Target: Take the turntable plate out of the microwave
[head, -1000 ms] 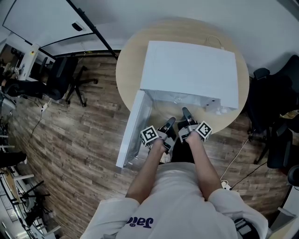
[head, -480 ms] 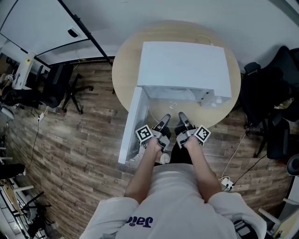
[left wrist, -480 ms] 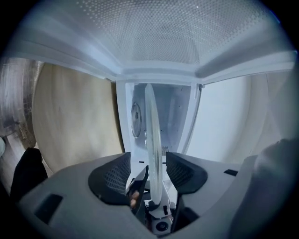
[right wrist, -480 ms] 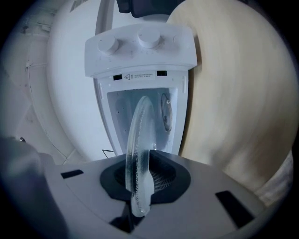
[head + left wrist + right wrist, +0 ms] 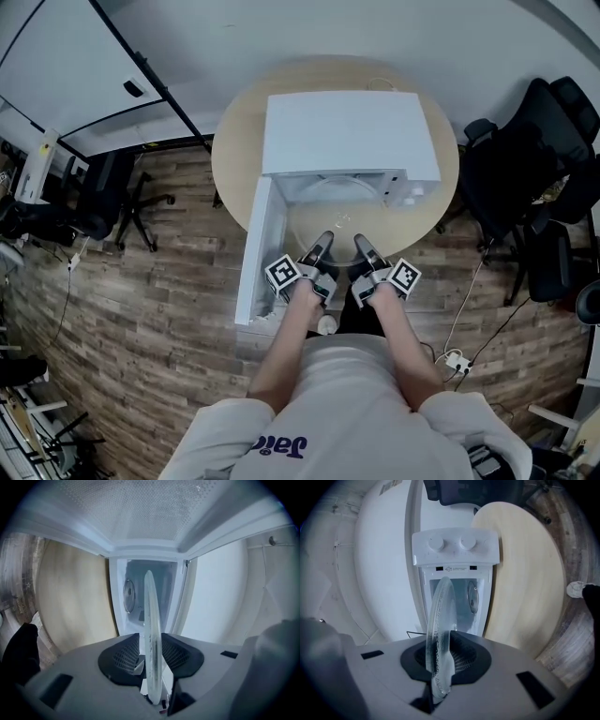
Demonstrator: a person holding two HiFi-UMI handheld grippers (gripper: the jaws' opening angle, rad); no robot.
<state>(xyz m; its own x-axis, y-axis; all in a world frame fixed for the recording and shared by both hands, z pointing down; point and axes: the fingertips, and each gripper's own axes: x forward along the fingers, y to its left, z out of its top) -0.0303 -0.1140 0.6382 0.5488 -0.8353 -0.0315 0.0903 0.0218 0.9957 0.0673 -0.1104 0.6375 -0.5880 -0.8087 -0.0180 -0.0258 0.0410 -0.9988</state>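
Head view: the turntable plate point(image 5: 339, 214) lies level, partly out of the open microwave point(image 5: 347, 131), with the left gripper point(image 5: 317, 251) and right gripper point(image 5: 364, 249) at its near rim.

Left gripper view: the jaws have just been closing round the rim, but the pads point(image 5: 123, 656) are not yet pressing. They should bite before any pull.

Right gripper view: the pads point(image 5: 461, 660) pinch the rim. Both grippers should draw back evenly.

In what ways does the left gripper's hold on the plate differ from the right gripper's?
The right gripper's jaws are pressed on the plate's rim; the left gripper's jaws stand slightly off it, though they have just been closing. The left gripper is nearer the door, the right gripper nearer the knobs. Shared: both have the rim between their jaws and point toward the open microwave.
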